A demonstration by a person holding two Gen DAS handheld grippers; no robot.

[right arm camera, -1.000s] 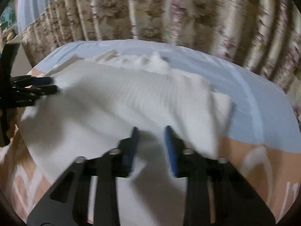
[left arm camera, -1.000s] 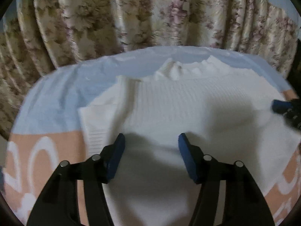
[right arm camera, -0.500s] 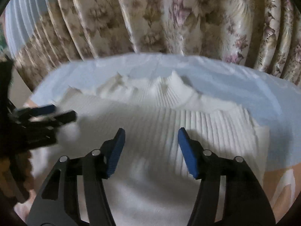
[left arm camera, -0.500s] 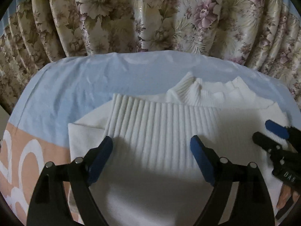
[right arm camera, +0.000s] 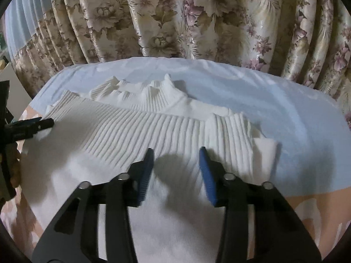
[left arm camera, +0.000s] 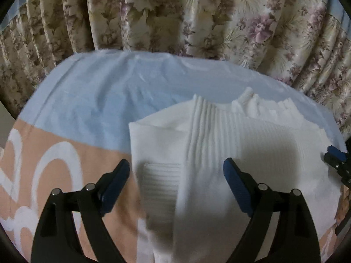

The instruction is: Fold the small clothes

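Two grippers are in our hands, and neither has hold of anything. Our left gripper (left arm camera: 175, 182) hangs over the near left side of the white ribbed sweater (left arm camera: 252, 144) with its jaws spread wide, having just been opening; the folded-in sleeve cuff (left arm camera: 162, 175) lies below the gap, but the blue pads (left arm camera: 115, 184) press on nothing. Our right gripper (right arm camera: 175, 171) hovers over the sweater's (right arm camera: 153, 131) right half, jaws partly apart after opening and then narrowing a little, with only loose knit beneath them and no cloth pinched.

From the right wrist view we see the left gripper's tips (right arm camera: 33, 123) at the sweater's left edge; from the left wrist view the right gripper (left arm camera: 335, 155) shows at the far right border.

Our sweater lies flat on a light blue and peach bedsheet (left arm camera: 92, 100) with white lettering, its rumpled turtleneck collar (right arm camera: 158, 92) toward the floral curtain (right arm camera: 175, 17) that hangs behind the bed.
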